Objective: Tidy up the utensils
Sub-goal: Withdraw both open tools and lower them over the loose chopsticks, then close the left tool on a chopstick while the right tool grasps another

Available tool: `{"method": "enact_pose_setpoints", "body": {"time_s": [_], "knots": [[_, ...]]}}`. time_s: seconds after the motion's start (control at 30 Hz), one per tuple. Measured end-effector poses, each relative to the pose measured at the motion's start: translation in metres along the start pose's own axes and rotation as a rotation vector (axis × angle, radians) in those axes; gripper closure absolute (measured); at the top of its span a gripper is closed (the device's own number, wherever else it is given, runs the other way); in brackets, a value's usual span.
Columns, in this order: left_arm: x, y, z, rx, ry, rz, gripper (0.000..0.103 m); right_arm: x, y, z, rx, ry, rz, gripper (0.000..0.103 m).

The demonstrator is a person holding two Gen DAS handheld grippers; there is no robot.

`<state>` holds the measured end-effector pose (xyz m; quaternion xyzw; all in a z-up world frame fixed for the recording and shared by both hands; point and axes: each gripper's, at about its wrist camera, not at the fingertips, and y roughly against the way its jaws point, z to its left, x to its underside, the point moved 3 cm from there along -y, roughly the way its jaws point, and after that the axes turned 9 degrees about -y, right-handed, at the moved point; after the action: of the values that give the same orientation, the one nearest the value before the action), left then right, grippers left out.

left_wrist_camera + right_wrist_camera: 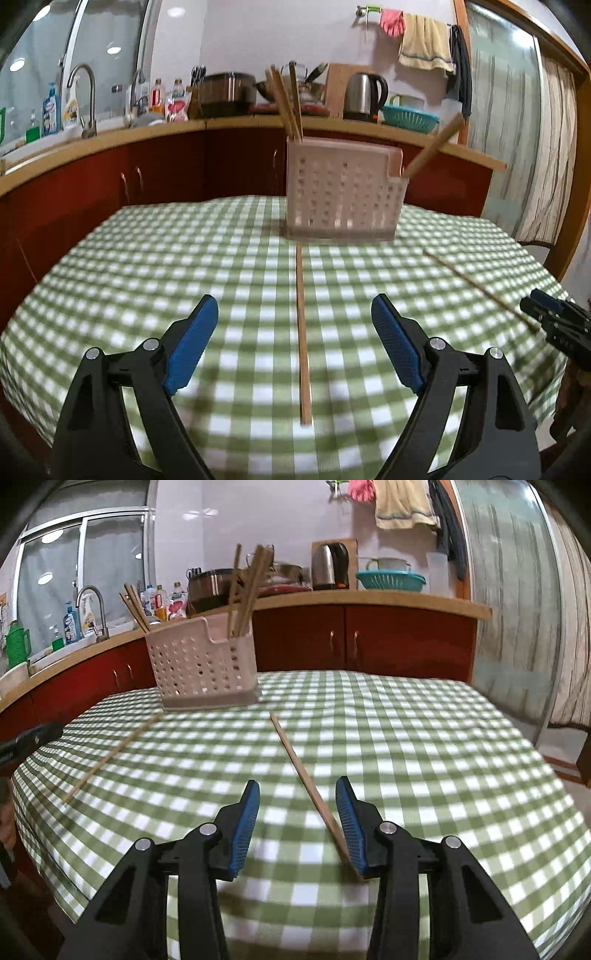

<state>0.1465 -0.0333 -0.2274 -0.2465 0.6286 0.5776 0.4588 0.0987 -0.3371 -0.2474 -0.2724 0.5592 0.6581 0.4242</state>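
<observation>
A pale perforated utensil holder stands on the green checked tablecloth with several wooden chopsticks upright in it; it also shows in the right wrist view. One loose chopstick lies on the cloth between the open jaws of my left gripper. A second chopstick lies between the jaws of my right gripper, close to its right pad; the jaws are open. The left gripper's chopstick shows at the left of the right wrist view.
Behind the table runs a kitchen counter with red cabinets, a tap, bottles, pots, a kettle and a teal basket. A curtain hangs at the right. The right gripper's tip shows at the left view's right edge.
</observation>
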Motion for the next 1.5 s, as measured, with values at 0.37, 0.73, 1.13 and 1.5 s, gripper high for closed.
{"method": "enact_pose_setpoints", "body": {"time_s": [0.37, 0.73, 1.13, 1.5], "knots": [[0.026, -0.006, -0.005, 0.007, 0.021, 0.044, 0.024, 0.023, -0.004, -0.027, 0.044, -0.047, 0.024, 0.07], [0.034, -0.011, -0.009, 0.017, 0.026, 0.076, 0.03, 0.026, -0.004, -0.02, 0.019, -0.026, 0.025, 0.096], [0.043, -0.016, -0.017, 0.047, 0.008, 0.11, 0.046, 0.01, -0.002, 0.016, -0.056, 0.004, -0.007, 0.096], [0.051, -0.024, -0.016, 0.043, -0.013, 0.108, 0.087, 0.016, -0.003, 0.031, -0.098, 0.026, 0.008, 0.096]]}}
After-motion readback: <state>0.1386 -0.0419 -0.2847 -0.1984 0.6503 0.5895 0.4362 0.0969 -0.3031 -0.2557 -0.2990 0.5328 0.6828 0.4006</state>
